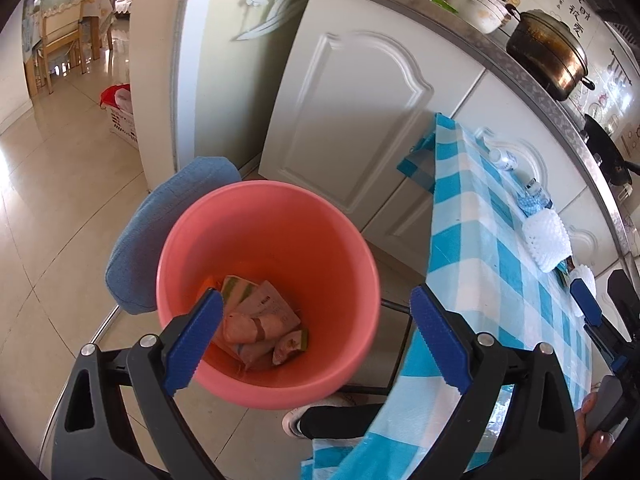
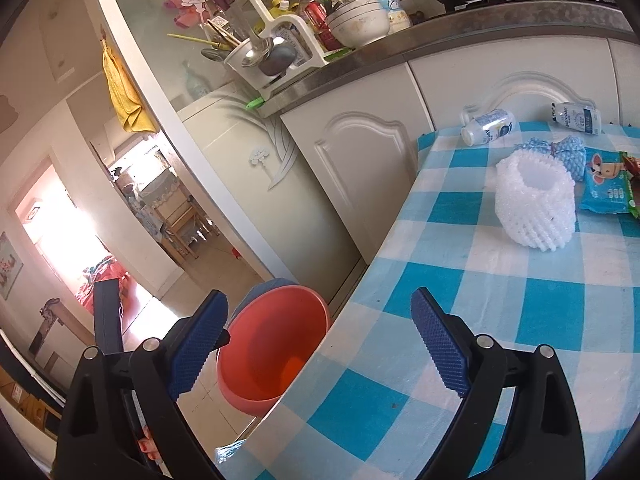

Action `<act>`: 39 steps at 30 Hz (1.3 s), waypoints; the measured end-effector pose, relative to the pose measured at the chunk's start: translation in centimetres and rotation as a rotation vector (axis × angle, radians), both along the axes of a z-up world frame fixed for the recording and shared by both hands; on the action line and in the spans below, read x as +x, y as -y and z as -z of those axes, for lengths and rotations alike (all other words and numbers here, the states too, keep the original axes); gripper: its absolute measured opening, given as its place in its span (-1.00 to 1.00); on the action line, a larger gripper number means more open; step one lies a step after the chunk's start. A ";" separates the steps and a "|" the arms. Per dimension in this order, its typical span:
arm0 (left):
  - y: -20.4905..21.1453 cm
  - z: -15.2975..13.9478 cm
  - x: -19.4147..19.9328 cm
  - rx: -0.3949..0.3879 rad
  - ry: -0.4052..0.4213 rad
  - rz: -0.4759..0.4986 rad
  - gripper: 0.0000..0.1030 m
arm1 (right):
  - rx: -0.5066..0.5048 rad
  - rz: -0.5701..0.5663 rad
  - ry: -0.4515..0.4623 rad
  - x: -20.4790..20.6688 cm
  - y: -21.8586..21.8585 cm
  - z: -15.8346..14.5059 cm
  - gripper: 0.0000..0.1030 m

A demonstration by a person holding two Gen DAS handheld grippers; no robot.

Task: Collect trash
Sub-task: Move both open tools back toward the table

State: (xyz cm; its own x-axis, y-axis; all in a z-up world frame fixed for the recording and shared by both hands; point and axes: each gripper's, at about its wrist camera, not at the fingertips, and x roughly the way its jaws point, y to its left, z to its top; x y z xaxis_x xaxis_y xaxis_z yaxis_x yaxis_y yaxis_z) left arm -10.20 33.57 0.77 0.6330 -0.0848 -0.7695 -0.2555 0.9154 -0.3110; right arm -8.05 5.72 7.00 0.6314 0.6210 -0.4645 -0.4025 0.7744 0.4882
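A pink bin (image 1: 276,236) stands on the floor by the table's end and holds several crumpled wrappers (image 1: 260,320). My left gripper (image 1: 318,344) hovers over it, open, with nothing between its fingers. My right gripper (image 2: 320,344) is open and empty above the edge of the blue-checked tablecloth (image 2: 500,300), with the bin (image 2: 272,344) below and to its left. On the cloth lie a white foam net sleeve (image 2: 536,204), a blue foam net (image 2: 560,152), a blue snack wrapper (image 2: 606,188) and two small bottles (image 2: 488,126) (image 2: 576,118).
White cabinet doors (image 1: 360,120) and a worktop with a pot (image 1: 548,52) and a dish rack (image 2: 272,40) run behind the table. A blue cushioned stool (image 1: 160,232) stands behind the bin. A person's shoe (image 1: 296,420) is by the table. A basket (image 1: 122,120) sits on the floor.
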 end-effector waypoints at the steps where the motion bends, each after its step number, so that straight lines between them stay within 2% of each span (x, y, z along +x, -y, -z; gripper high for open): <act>1: 0.4 -0.2 0.1 0.002 0.000 0.007 0.84 | 0.002 0.010 0.007 0.0 0.5 -0.1 0.79; 10: 4.8 -2.2 0.6 0.039 0.028 0.096 0.84 | 0.062 0.076 0.004 0.4 5.4 -0.1 0.81; 20: 11.0 -3.8 1.2 0.089 0.043 0.223 0.84 | 0.142 0.206 0.008 0.7 13.4 0.1 0.81; 29: 17.5 -3.7 1.7 0.138 0.033 0.352 0.84 | 0.223 0.333 -0.015 0.7 20.3 1.1 0.82; 39: 21.9 -3.1 2.2 0.171 0.011 0.430 0.84 | 0.269 0.416 -0.033 0.3 25.2 2.1 0.81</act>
State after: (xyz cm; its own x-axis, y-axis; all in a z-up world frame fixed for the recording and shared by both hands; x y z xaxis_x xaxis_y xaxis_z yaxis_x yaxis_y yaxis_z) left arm -7.97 11.67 3.86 0.5761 -0.2139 -0.7889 0.1612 0.9759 -0.1469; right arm -7.75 -19.52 4.88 0.8390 0.4202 -0.3457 -0.0674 0.7107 0.7003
